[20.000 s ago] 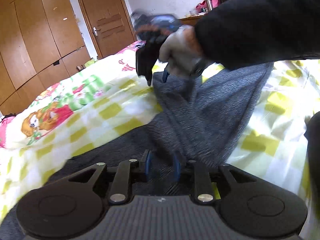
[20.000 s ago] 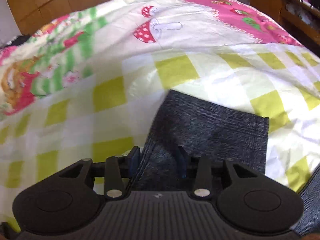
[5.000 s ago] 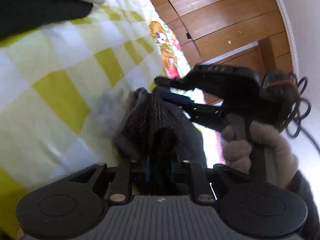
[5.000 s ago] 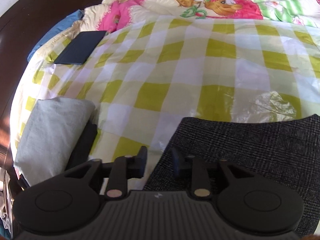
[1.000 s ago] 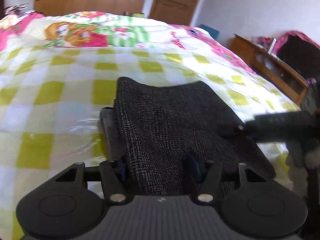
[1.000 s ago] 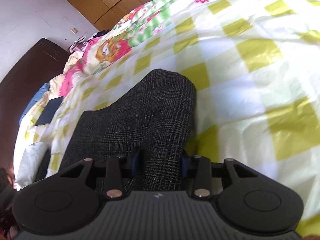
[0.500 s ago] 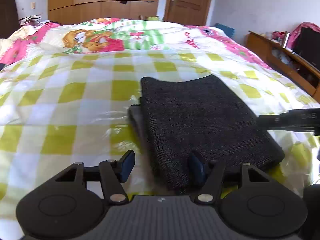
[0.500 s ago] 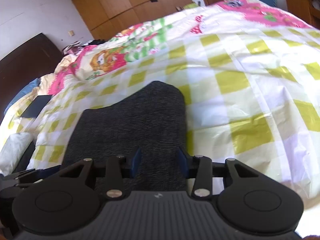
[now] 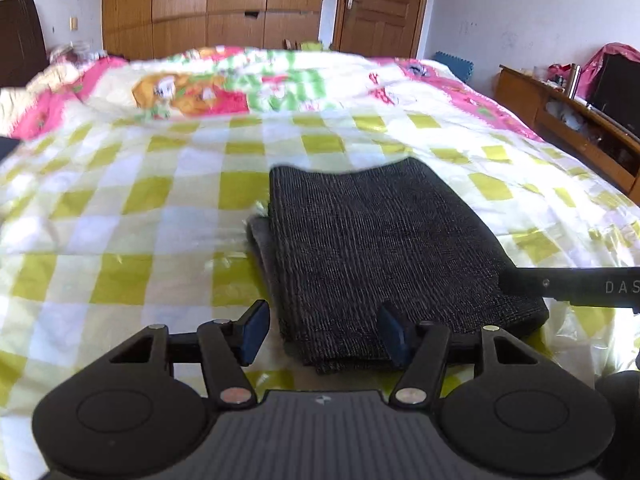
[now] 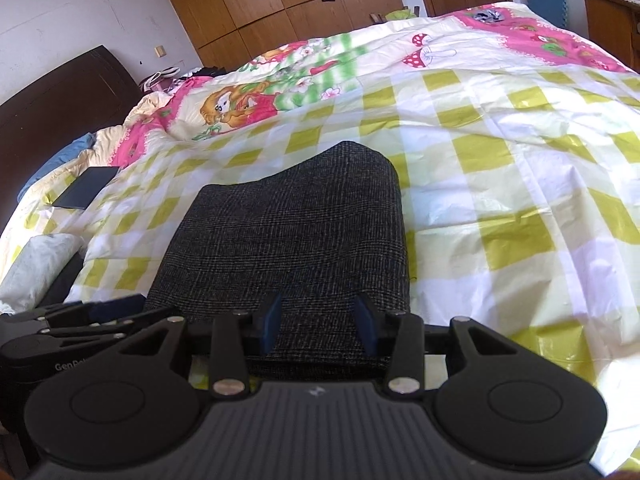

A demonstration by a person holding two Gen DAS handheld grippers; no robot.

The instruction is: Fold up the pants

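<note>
A bed (image 9: 160, 208) under a yellow-and-white checked cover fills both views, with a cartoon-print quilt (image 10: 280, 92) at its far side. The dark grey pants (image 9: 384, 248) lie folded into 1 compact rectangle on the checks. The left gripper (image 9: 324, 334) has just been closing yet its jaws stand apart, clear of the near edge. The right gripper (image 10: 318, 324) hangs over the pants, jaws apart, gripping nothing.

Folded pants (image 9: 384, 240) lie on the bed (image 9: 160, 208) — wardrobe (image 9: 208, 8) behind.
</note>
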